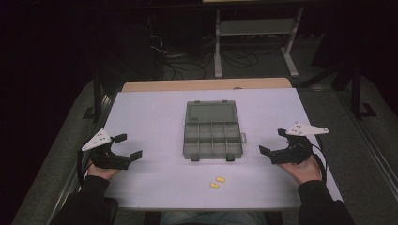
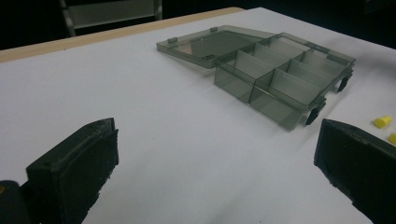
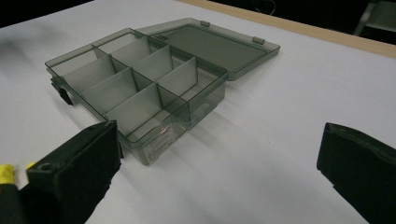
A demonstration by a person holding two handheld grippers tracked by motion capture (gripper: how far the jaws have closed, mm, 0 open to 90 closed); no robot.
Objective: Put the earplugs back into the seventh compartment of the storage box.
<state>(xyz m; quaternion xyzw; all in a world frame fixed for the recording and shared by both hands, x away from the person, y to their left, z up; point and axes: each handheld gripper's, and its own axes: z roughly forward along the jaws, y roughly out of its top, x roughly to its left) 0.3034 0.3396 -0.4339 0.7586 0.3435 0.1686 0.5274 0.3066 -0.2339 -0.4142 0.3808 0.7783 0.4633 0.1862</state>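
Dark long sleeves (image 1: 89,192) reach both wrists — each black gripper (image 1: 126,146) carries a grey three-cornered plate (image 1: 97,139) and a cable.

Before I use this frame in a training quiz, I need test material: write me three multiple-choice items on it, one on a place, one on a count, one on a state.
1. Where do the yellow pieces lie relative to the organiser box?
A. Inside a compartment
B. On the table, on the person's side of the box
C. On the opened lid

2. How many yellow pieces are on the table?
A. Two
B. Four
C. Six

3. What state is the box's lid in?
A. Shut and latched
B. Lifted off and set aside
C. Open, lying flat behind the compartments

Answers:
1 B, since the high view shows them on the bare surface nearer the person than the box.
2 A, since two small pieces sit side by side there.
3 C, since the lid lies flat at the far edge, with the compartments exposed and empty.
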